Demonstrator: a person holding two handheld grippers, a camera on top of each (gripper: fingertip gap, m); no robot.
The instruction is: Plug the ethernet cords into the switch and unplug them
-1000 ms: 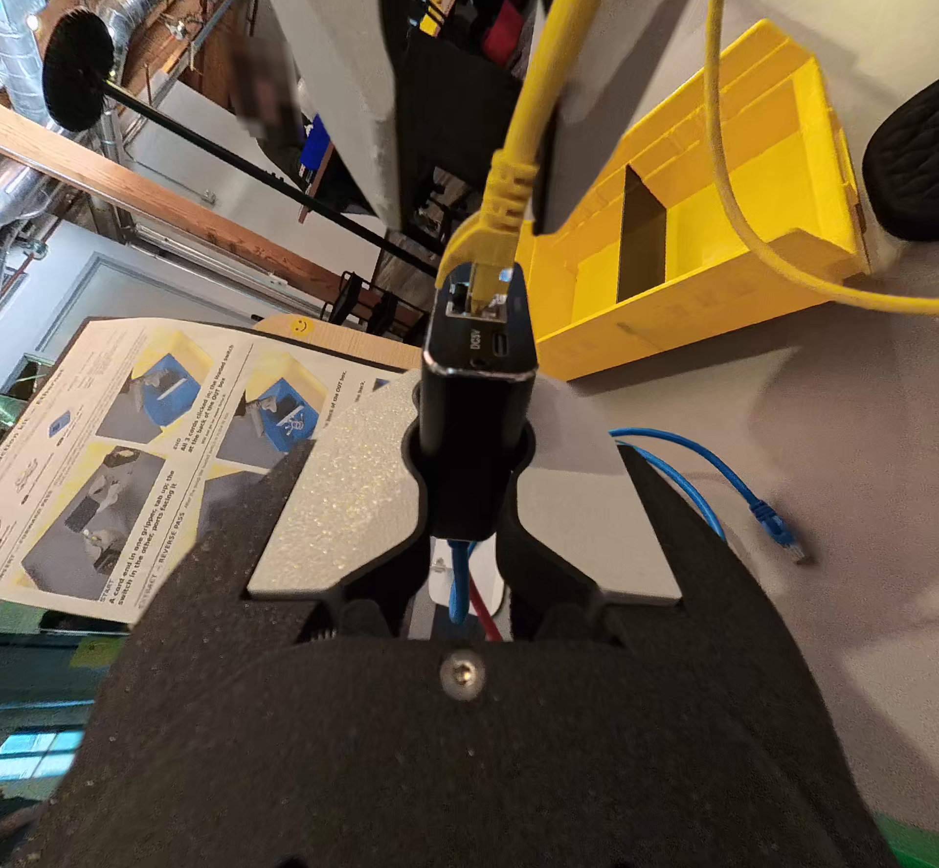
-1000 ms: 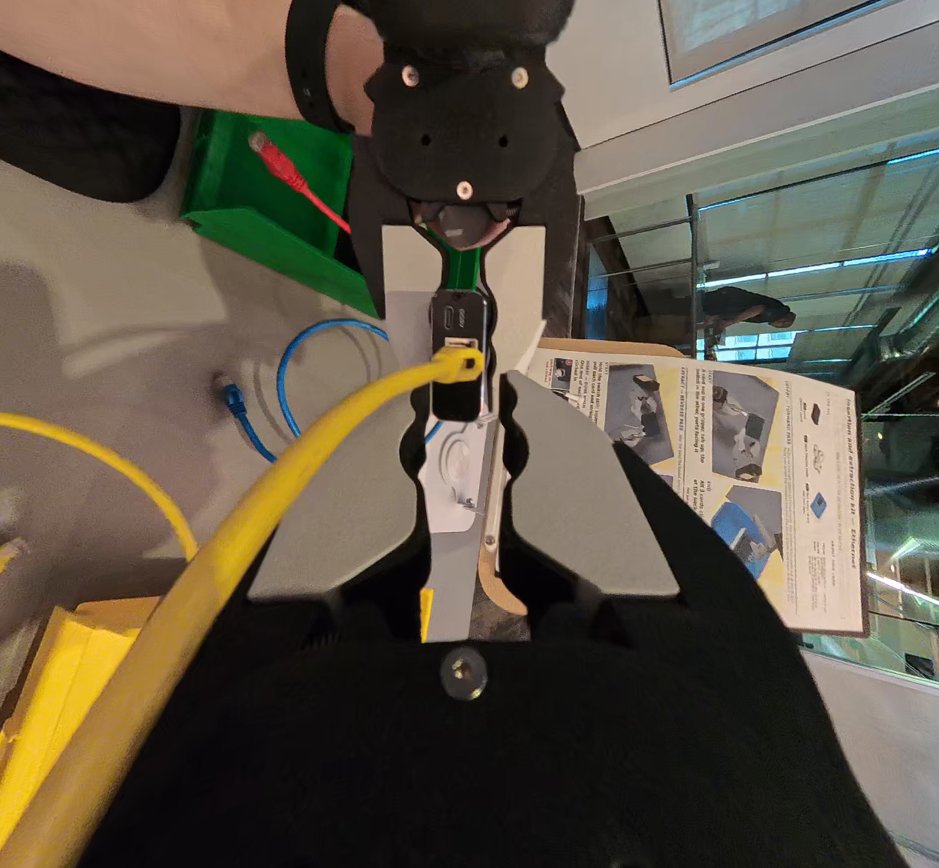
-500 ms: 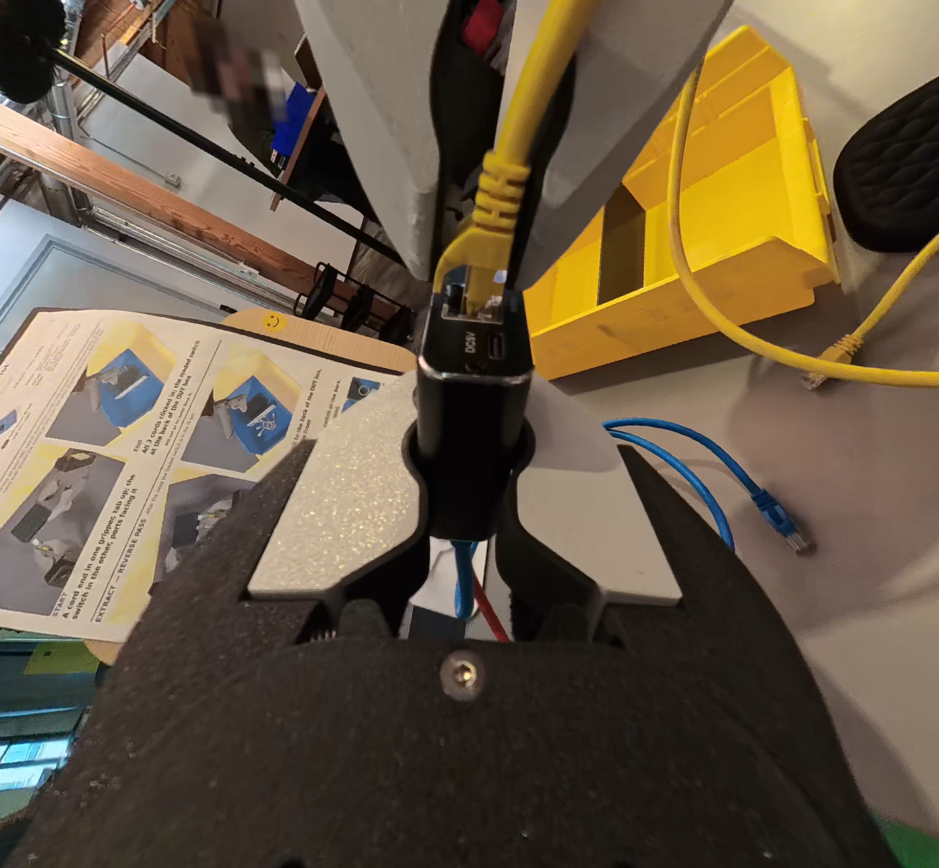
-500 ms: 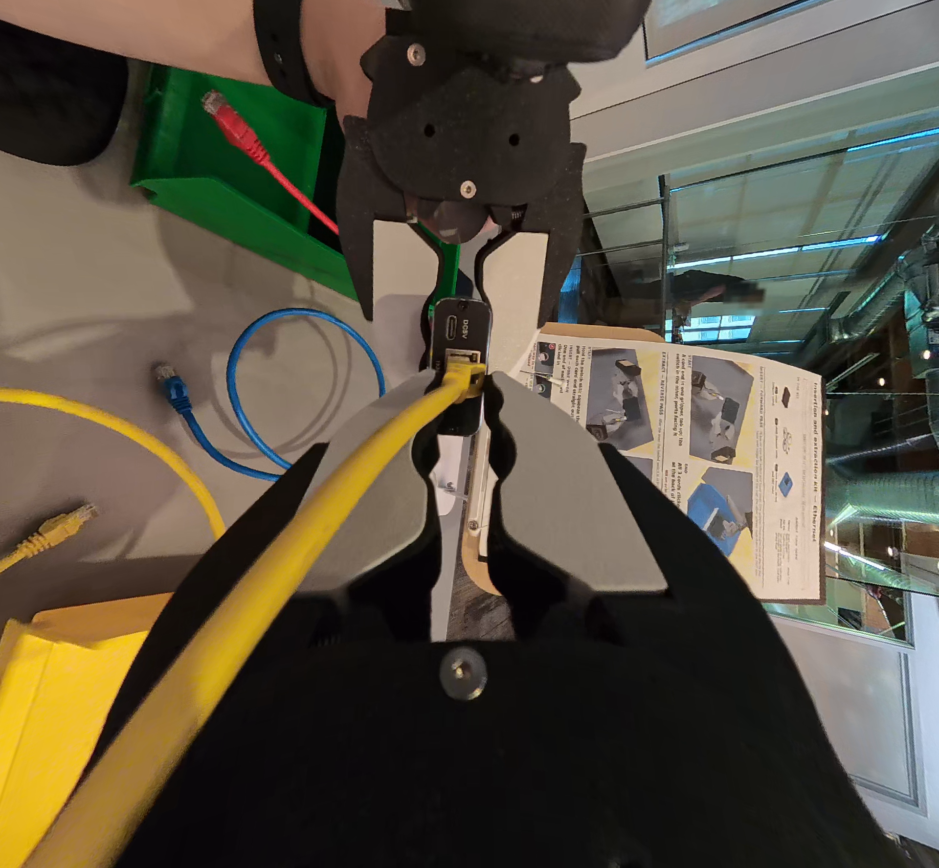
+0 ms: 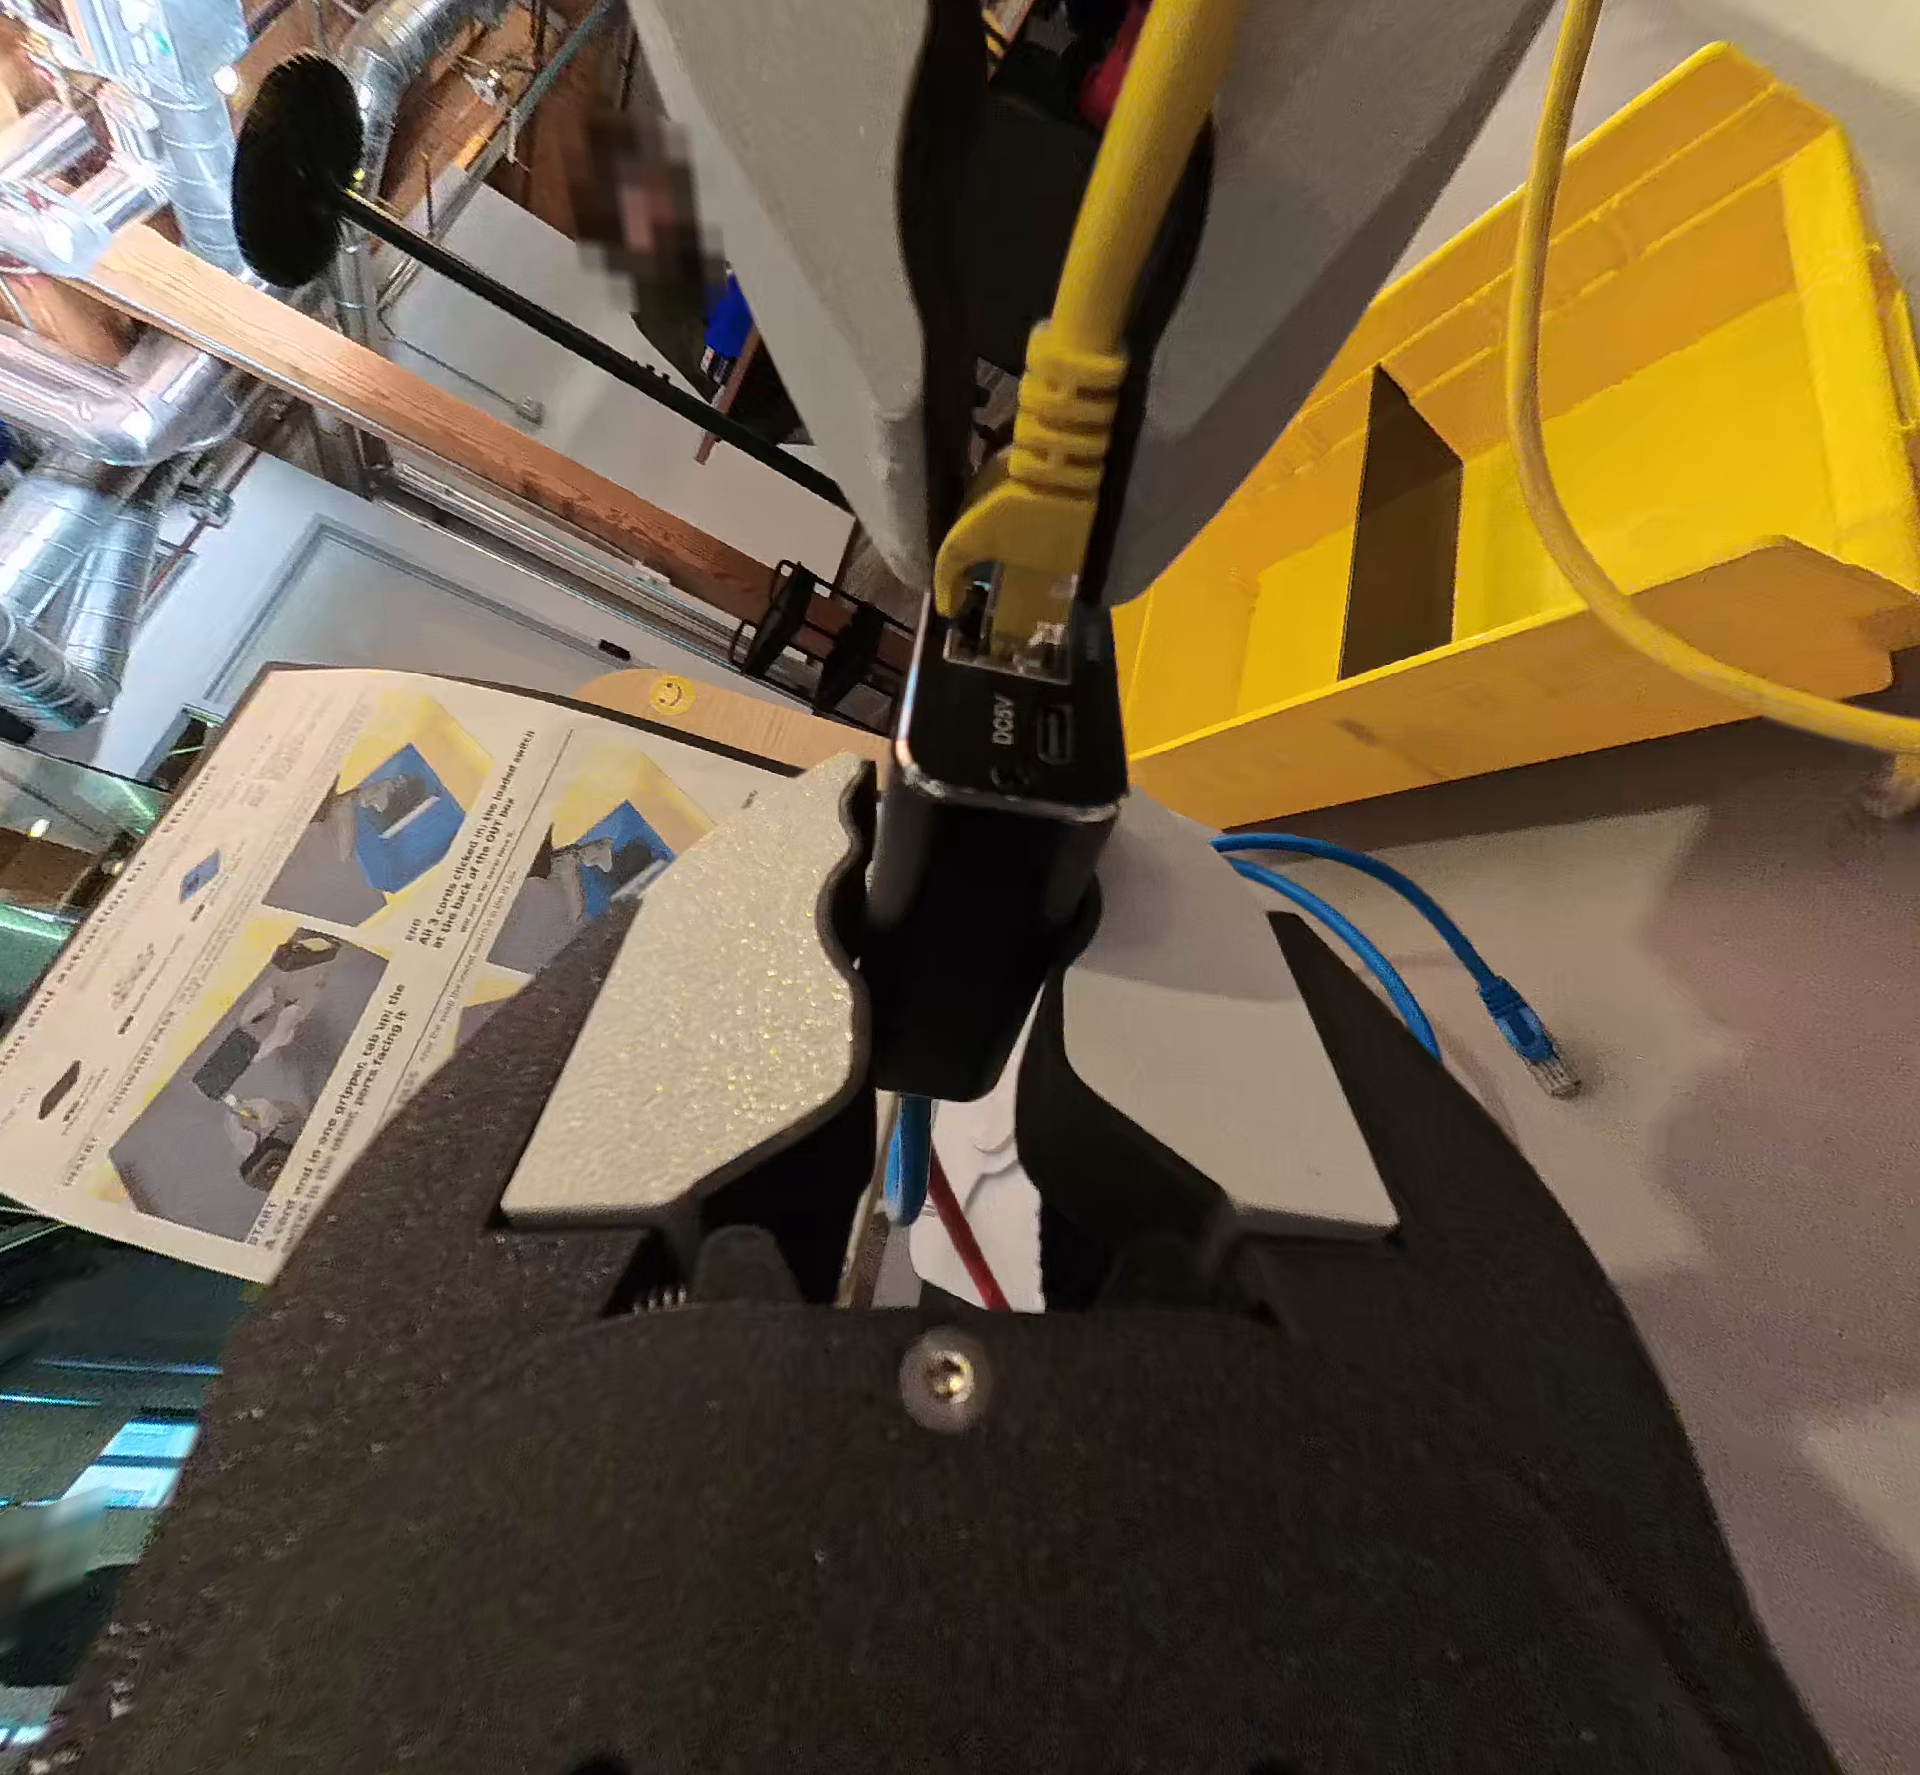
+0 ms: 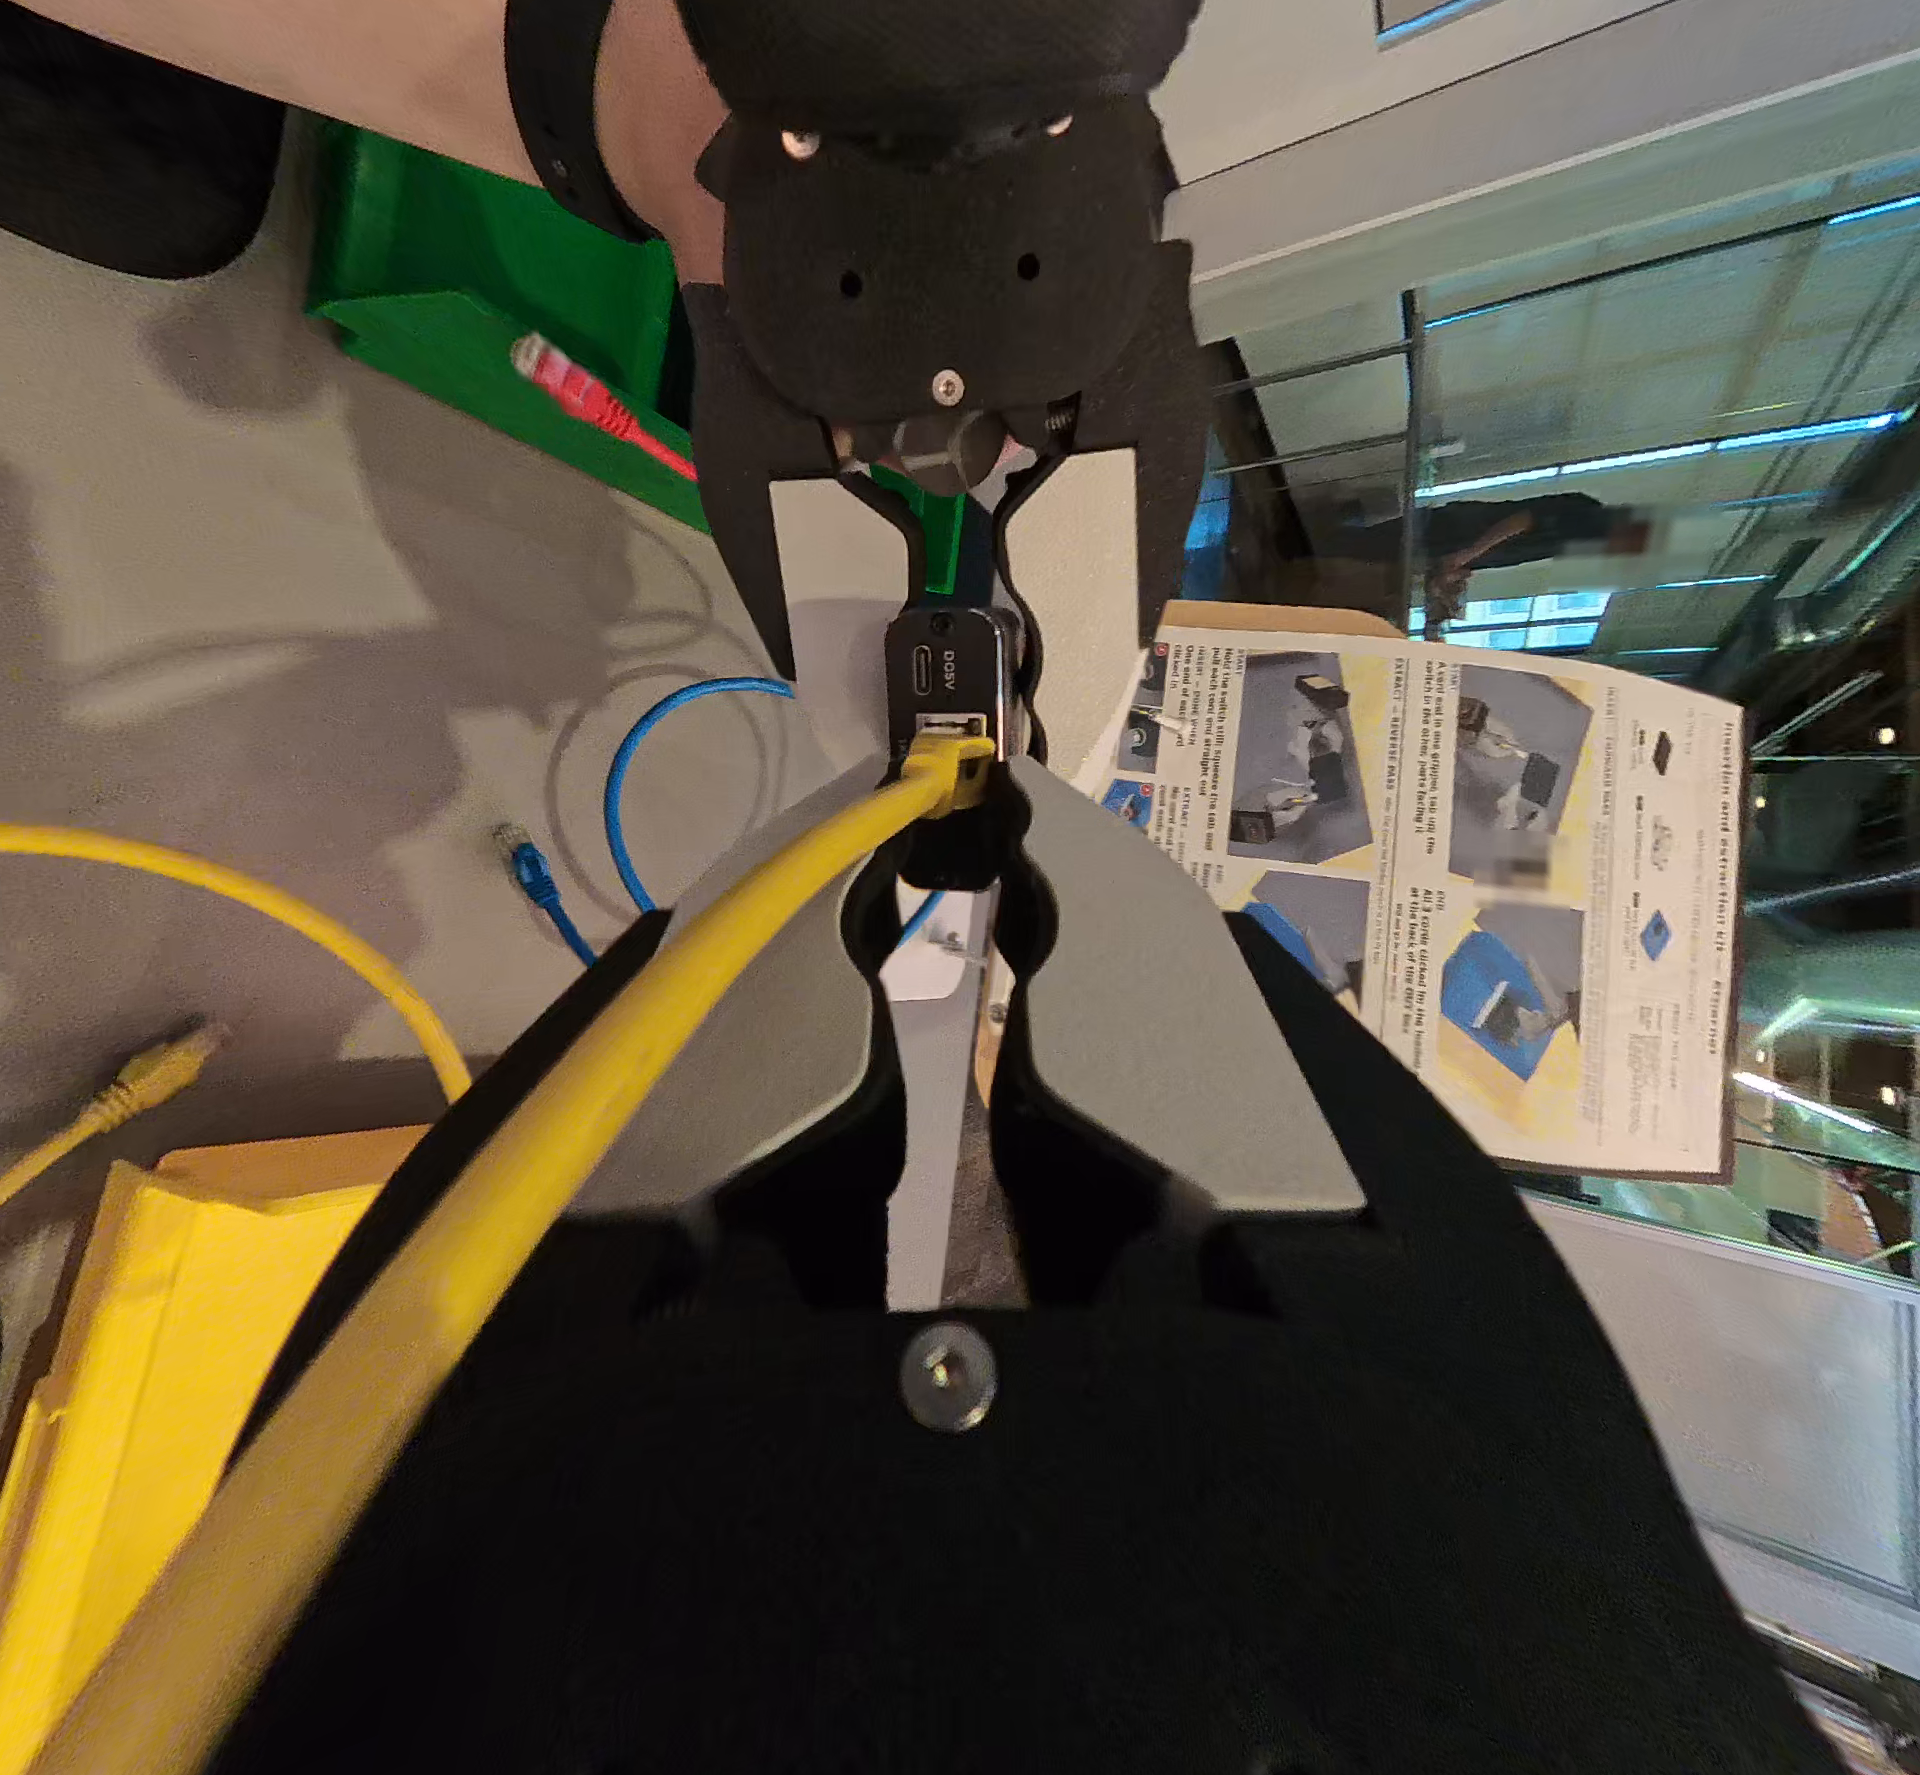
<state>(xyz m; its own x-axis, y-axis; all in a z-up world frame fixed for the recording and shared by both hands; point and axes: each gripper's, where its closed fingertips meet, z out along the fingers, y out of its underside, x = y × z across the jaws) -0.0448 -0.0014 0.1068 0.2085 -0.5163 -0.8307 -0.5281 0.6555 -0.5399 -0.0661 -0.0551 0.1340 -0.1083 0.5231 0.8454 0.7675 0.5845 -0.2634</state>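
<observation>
Nearest in the left wrist view: left gripper (image 5: 971, 936), fingers clamped around the black switch (image 5: 987, 904), held off the grey table (image 5: 1683, 1206) with its port end facing away. Just beyond, yellow cord (image 5: 1101, 291) with its plug at the mouth of the end port, clear tip partly showing, so apparently not fully seated; whether going in or coming out cannot be told. Opposite, seen from its own camera: right gripper (image 6: 951, 868), fingers narrowed on the yellow cord just behind the plug.

Judged progress: mid-task, one cord at the switch, others not plugged in.

On the table, near to far: blue cord (image 5: 1382, 936) lying loose, its plug free; yellow bin (image 5: 1558, 520); across the table in the right wrist view, green bin (image 6: 488, 312) with a red cord (image 6: 582, 390) end sticking out. At the table's edge, a printed instruction sheet (image 5: 312, 904) on a board.

Count: three cords (one yellow, one blue, one red), one switch, two bins, two grippers, one sheet.
</observation>
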